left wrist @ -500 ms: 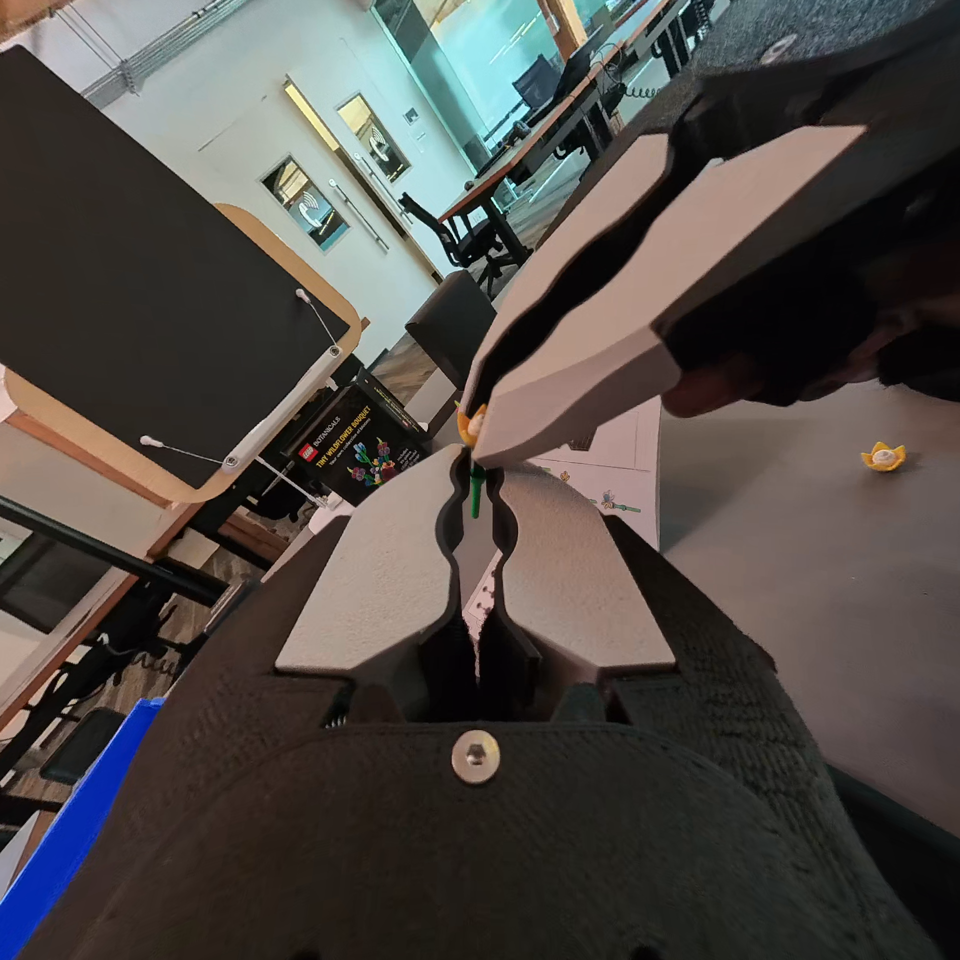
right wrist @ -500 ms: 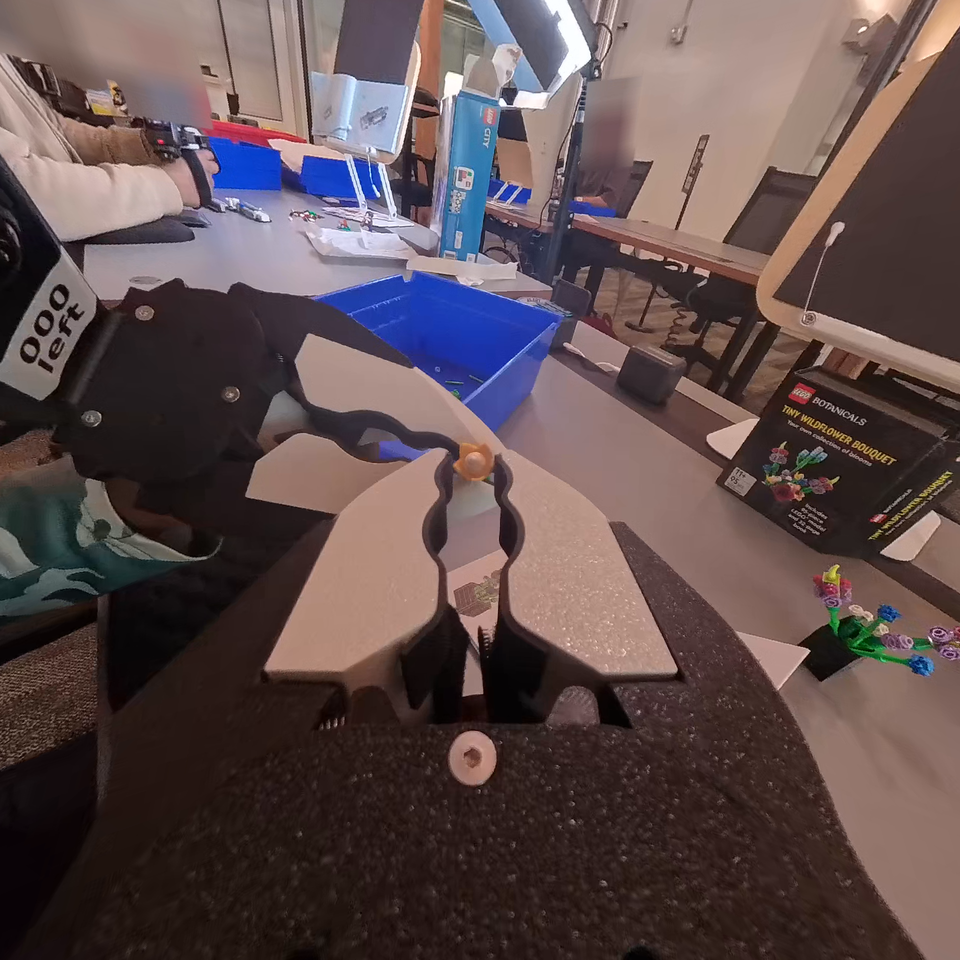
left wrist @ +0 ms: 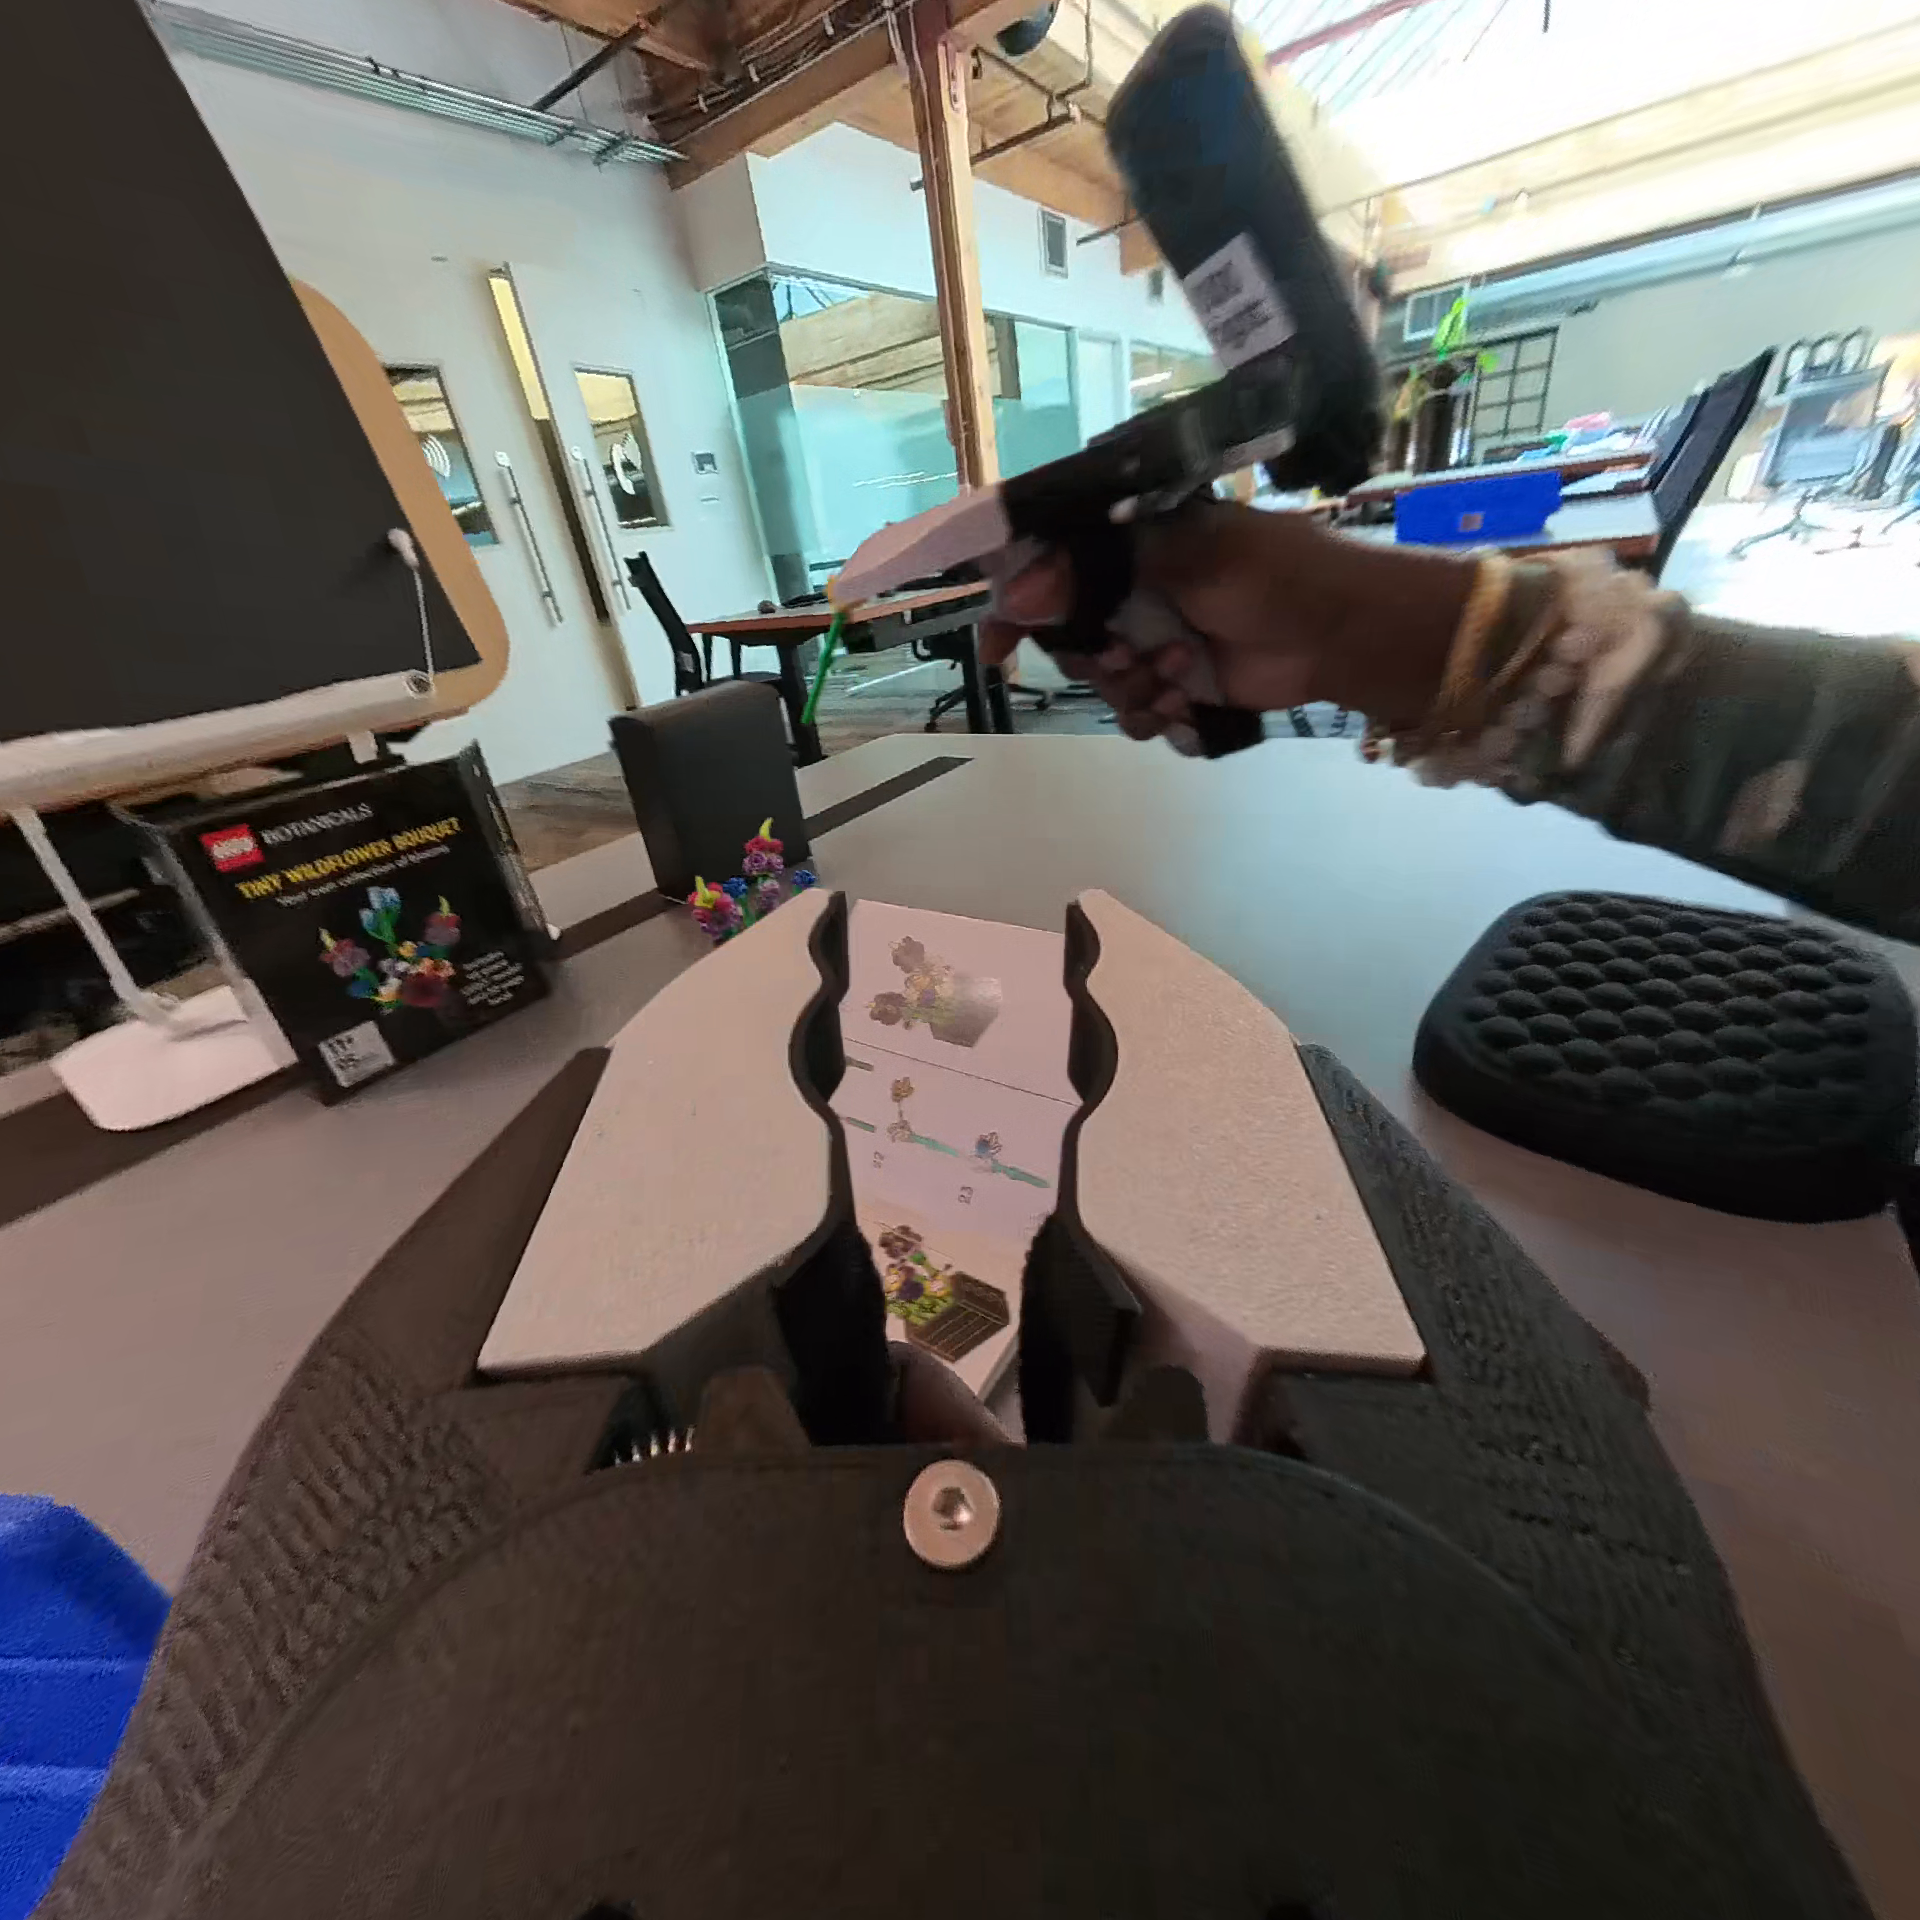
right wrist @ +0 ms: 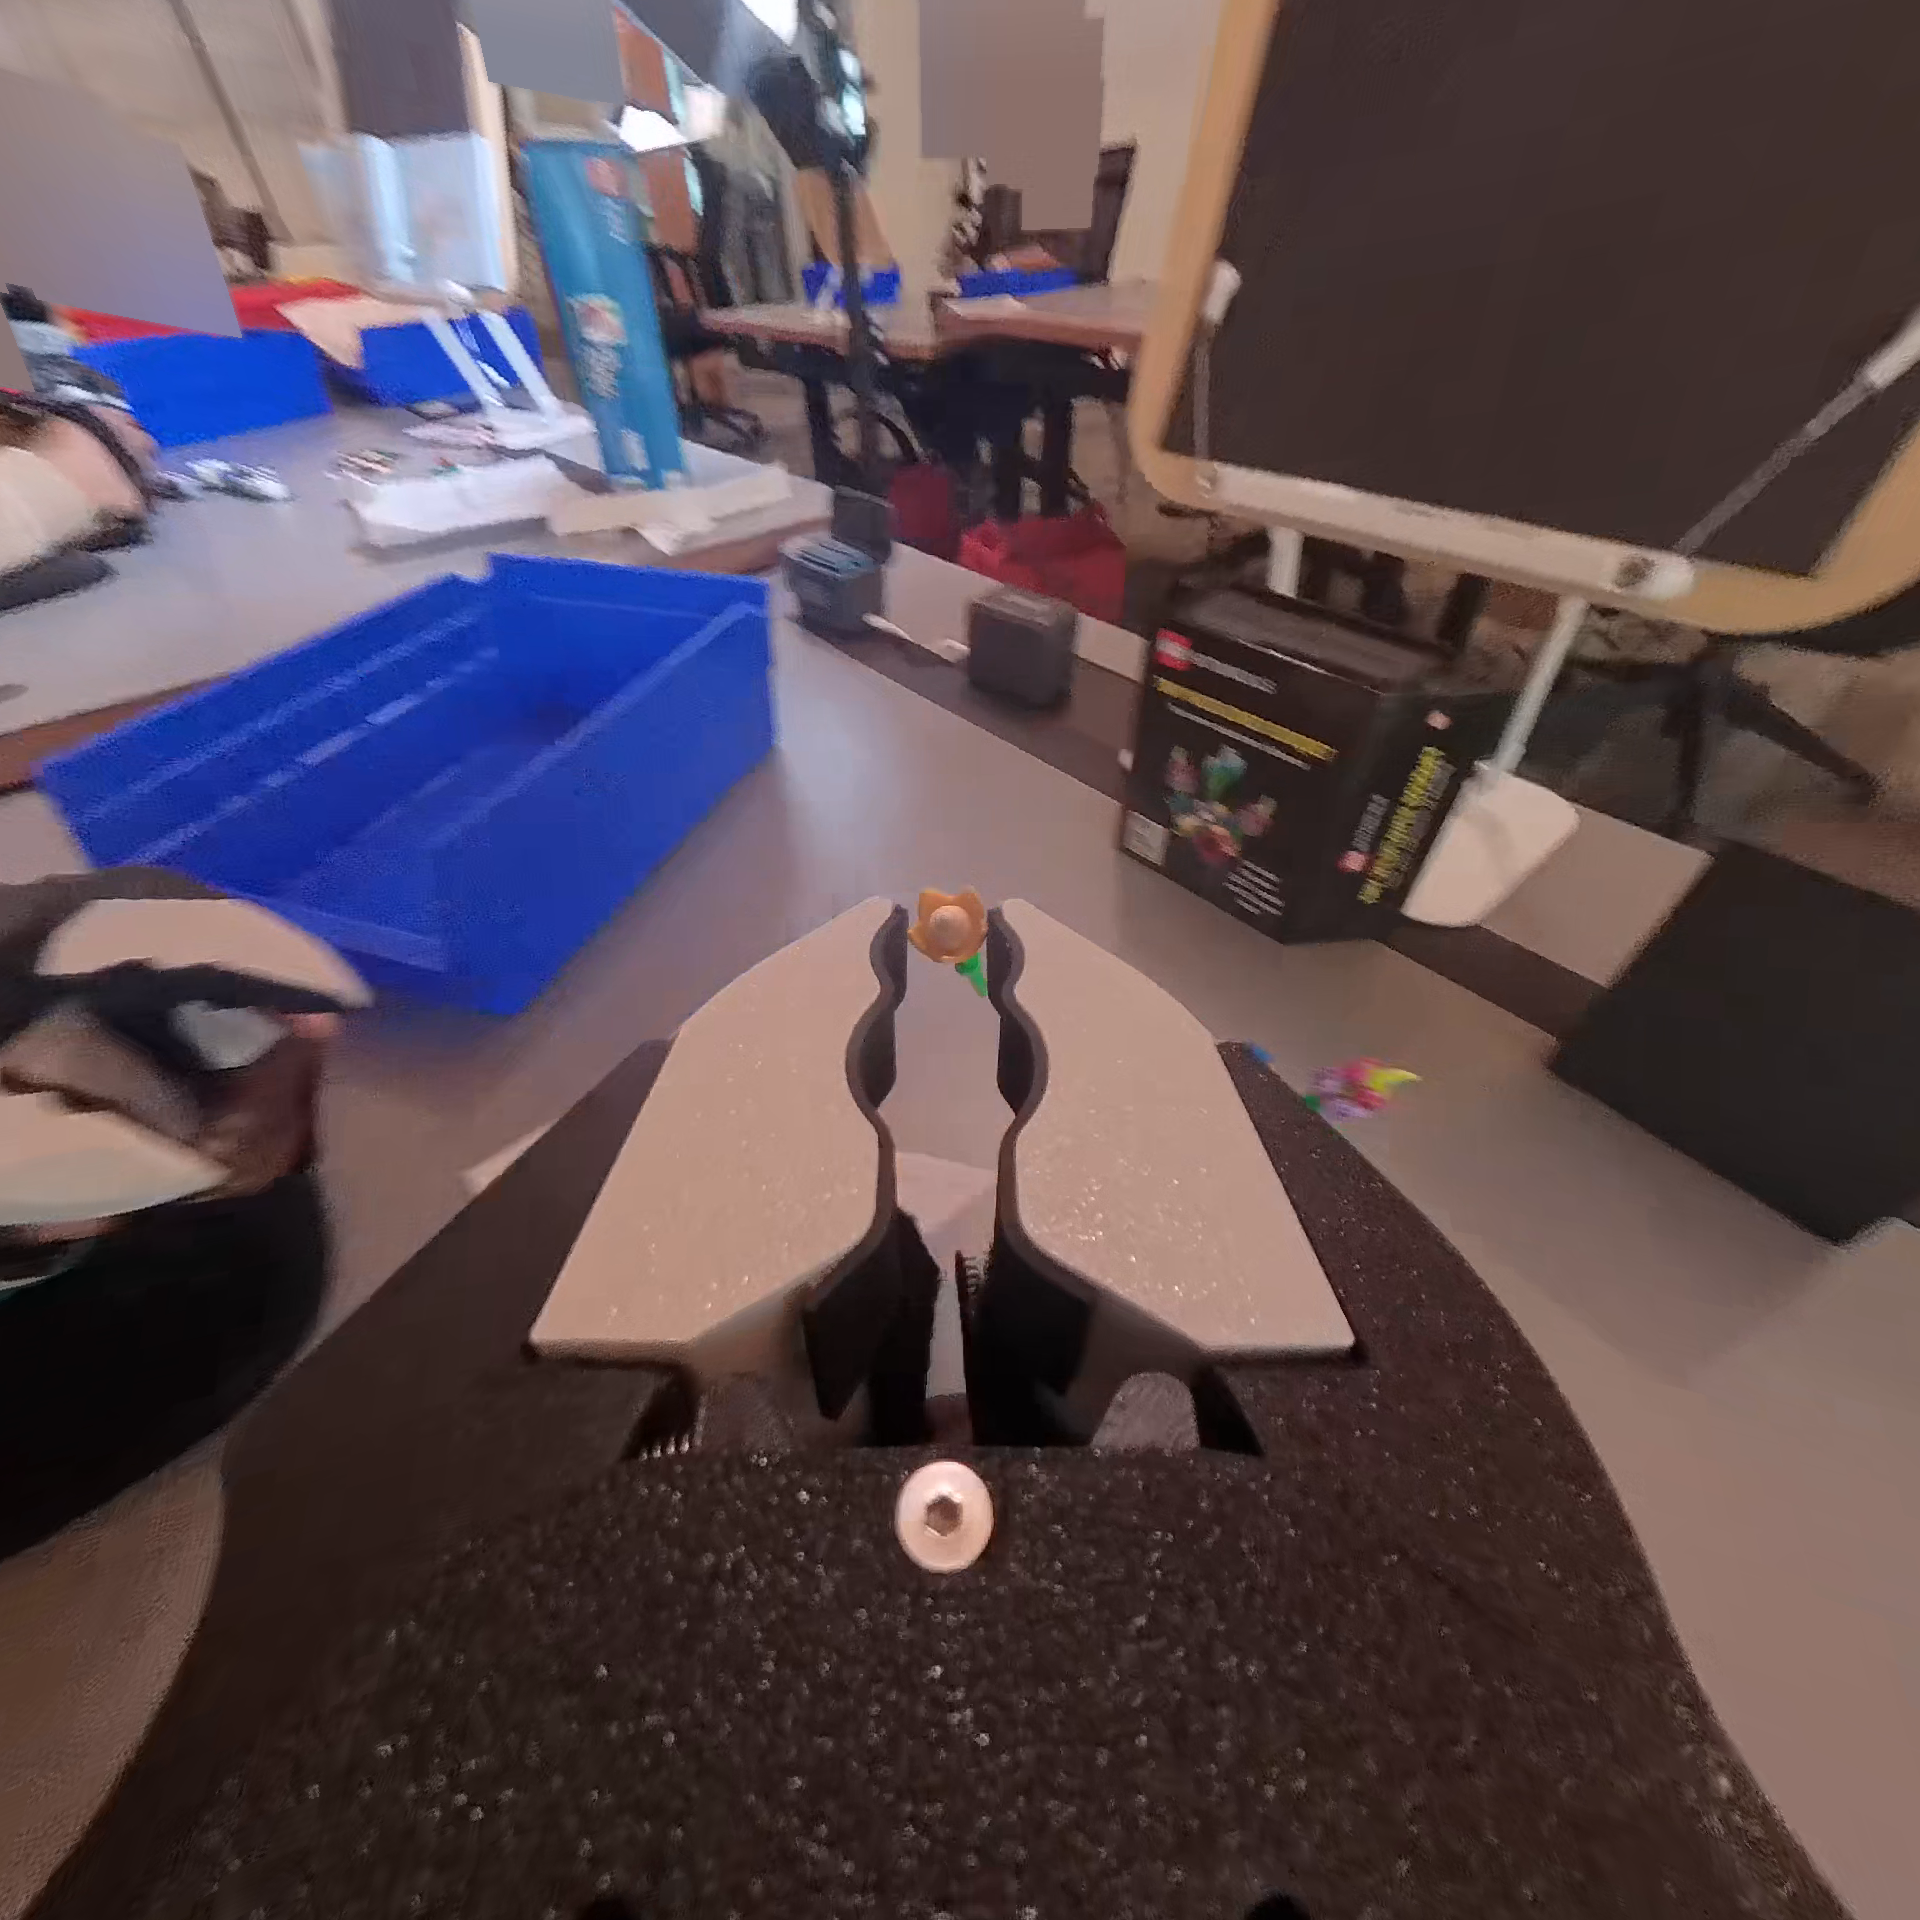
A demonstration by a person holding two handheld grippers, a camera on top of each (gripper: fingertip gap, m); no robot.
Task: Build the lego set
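My right gripper (right wrist: 947,910) is shut on a small yellow flower piece (right wrist: 948,928) with a green stem (right wrist: 974,975) hanging from it. In the left wrist view this gripper (left wrist: 847,597) is held up above the table's far side, and the stem (left wrist: 821,665) dangles below its tip. My left gripper (left wrist: 951,914) is open and empty, low over the instruction booklet (left wrist: 935,997). It also shows blurred at the left of the right wrist view (right wrist: 291,1081). The partly built bouquet (left wrist: 748,878) stands beyond the booklet.
The black set box (left wrist: 364,925) stands at the back left, under a tilted dark board (left wrist: 187,416). A blue bin (right wrist: 416,748) sits on the left. A black padded wrist rest (left wrist: 1662,1049) lies on the right. A small black block (left wrist: 717,790) stands behind the bouquet. The left gripper's tips are roughly 15 cm from the right gripper's.
My left gripper has let go of the green stem, opened and drawn back low over the booklet. My right gripper has lifted away with the flower and stem.
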